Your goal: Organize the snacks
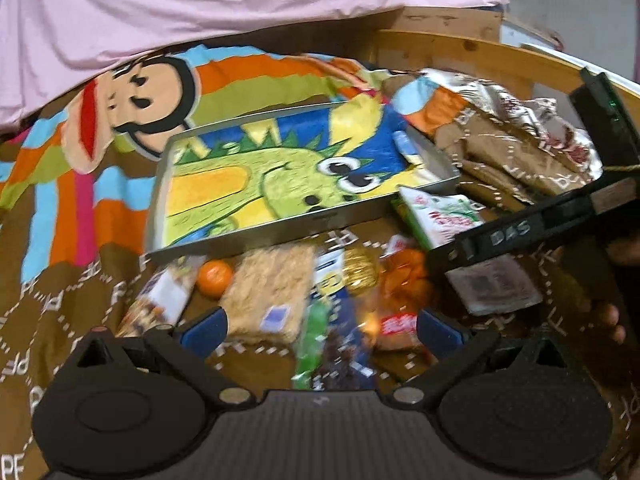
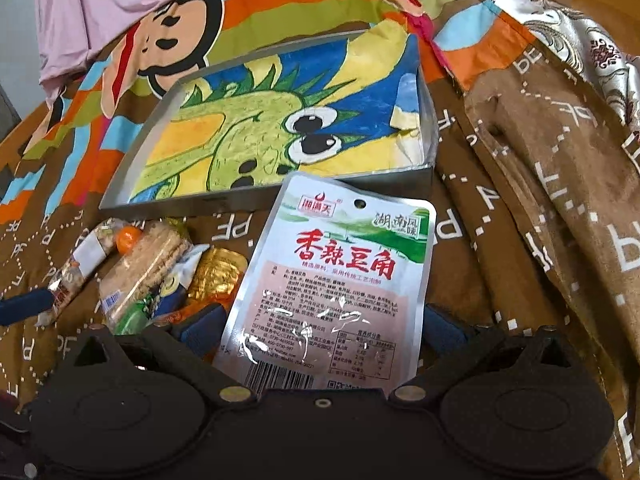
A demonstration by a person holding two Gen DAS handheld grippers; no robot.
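Left hand-held gripper: fingers wide apart, empty, hovering over the snack pile on the bedspread.
Tray: metal, dragon-lined, just beyond the pile.
Right hand-held gripper: clamped on a silver pouch near the tray's front wall.

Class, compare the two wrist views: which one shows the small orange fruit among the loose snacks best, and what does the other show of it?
The left wrist view shows the orange fruit best: whole and round, beside the rice cracker pack. In the right wrist view it is smaller and partly hidden behind the packets.
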